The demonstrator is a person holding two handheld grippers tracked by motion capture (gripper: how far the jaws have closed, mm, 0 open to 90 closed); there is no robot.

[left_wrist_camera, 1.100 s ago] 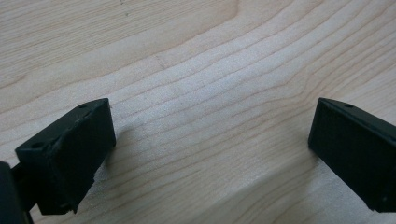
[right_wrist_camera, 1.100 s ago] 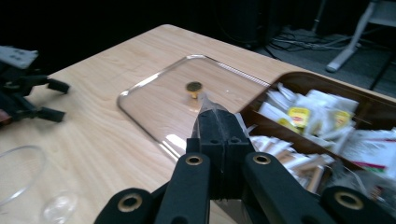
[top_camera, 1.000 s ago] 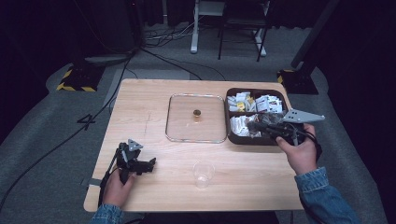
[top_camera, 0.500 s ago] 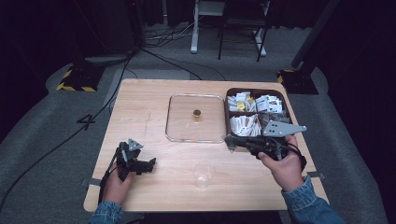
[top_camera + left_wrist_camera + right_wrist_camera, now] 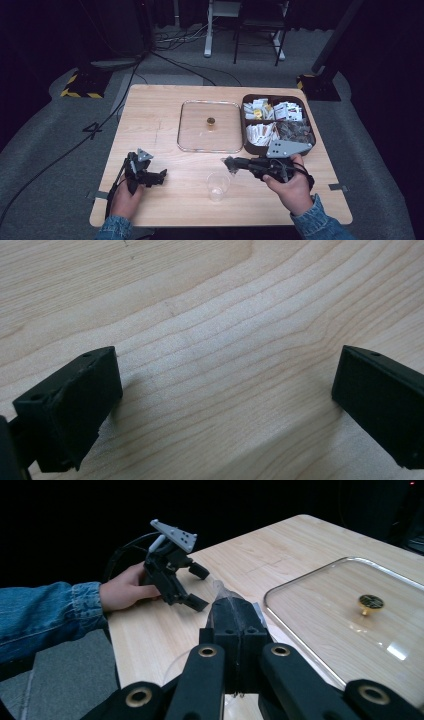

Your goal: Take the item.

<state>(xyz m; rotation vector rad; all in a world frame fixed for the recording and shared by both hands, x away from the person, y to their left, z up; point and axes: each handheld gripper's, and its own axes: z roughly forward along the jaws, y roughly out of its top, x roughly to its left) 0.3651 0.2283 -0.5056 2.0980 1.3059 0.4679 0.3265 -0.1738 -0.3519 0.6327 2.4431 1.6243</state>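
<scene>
Two containers sit at the wooden table's (image 5: 155,115) far side: a glass lid (image 5: 210,126) with a gold knob (image 5: 211,121), and at its 3 o'clock a dark divided tray (image 5: 278,123) of sachets. Compared with a second ago, the right gripper (image 5: 229,164) has left the tray; its jaws, closed on a small clear packet (image 5: 223,591), are above the empty clear plastic cup (image 5: 217,186). At the cup's 9 o'clock the left gripper (image 5: 159,176) rests on the wood, jaws wide apart, holding nothing
</scene>
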